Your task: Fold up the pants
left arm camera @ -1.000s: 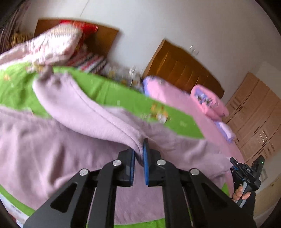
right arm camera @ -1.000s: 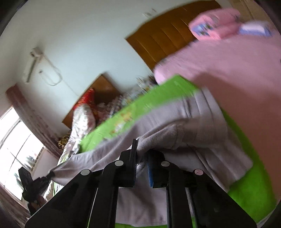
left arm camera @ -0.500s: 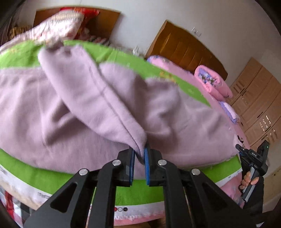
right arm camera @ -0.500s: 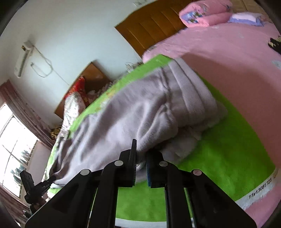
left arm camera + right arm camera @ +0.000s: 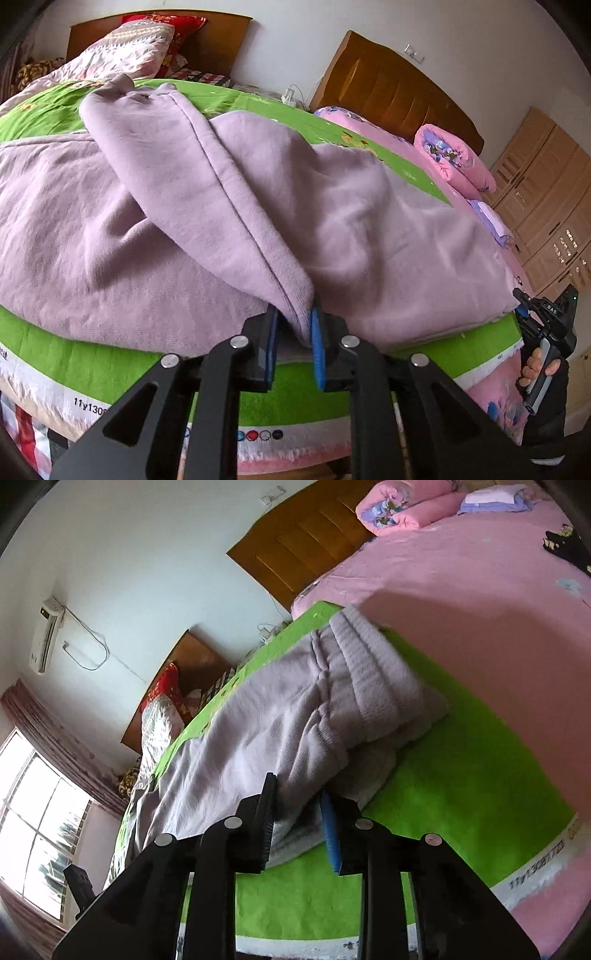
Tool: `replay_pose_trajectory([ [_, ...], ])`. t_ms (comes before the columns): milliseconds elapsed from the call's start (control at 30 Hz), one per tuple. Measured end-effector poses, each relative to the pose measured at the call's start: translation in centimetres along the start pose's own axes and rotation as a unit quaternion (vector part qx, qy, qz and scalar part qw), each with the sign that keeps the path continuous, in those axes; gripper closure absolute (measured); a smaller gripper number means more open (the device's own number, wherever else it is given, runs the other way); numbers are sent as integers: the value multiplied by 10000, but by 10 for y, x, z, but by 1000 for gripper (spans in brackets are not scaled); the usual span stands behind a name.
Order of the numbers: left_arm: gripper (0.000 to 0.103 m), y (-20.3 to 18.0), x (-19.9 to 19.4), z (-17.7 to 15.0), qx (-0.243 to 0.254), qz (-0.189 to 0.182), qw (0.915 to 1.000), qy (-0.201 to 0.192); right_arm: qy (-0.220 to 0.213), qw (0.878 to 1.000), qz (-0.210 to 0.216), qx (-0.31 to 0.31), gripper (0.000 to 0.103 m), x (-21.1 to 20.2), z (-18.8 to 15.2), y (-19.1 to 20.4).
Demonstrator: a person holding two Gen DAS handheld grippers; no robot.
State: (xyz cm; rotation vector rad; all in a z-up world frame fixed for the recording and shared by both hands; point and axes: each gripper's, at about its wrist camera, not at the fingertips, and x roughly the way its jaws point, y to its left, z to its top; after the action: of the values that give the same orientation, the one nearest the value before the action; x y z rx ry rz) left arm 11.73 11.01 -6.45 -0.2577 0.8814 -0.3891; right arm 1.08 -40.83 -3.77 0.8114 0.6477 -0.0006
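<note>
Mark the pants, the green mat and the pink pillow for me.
pants [image 5: 351,206], left wrist view, upper folded layer.
green mat [image 5: 461,768], right wrist view, bare area beside the waistband.
pink pillow [image 5: 450,158], left wrist view, its middle.

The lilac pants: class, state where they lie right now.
In both wrist views the lilac pants lie folded over on the green mat at the bed's near edge, left of the pink bedspread.

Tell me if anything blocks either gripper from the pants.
Nothing visible does. The left gripper has the pants hem between its jaws, which have just been opening. The right gripper likewise has pants fabric between its jaws, just opened wider. The pants lie on the green mat.
</note>
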Motion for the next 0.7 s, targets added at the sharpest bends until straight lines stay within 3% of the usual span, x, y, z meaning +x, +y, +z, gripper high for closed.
replay_pose_trajectory([
  [100, 86, -3, 2, -2, 46, 31, 10000, -28, 135, 9999, -82, -33, 78, 7, -2, -3],
  [167, 86, -3, 1, -2, 63, 28, 10000, -19, 111, 9998, -150, -110, 88, 8, -3, 1],
  [400, 86, -5, 0, -2, 125, 83, 9999, -73, -335, 9980, -408, -347, 91, -3, -6, 17],
  [567, 87, -18, -15, 4, 413, 205, 9977, -494, -610, 9951, -402, -665, 91, -12, 2, 41],
  [700, 84, -11, -7, -2, 348, 157, 9990, -218, -376, 9960, -567, -572, 91, -3, 1, 26],
])
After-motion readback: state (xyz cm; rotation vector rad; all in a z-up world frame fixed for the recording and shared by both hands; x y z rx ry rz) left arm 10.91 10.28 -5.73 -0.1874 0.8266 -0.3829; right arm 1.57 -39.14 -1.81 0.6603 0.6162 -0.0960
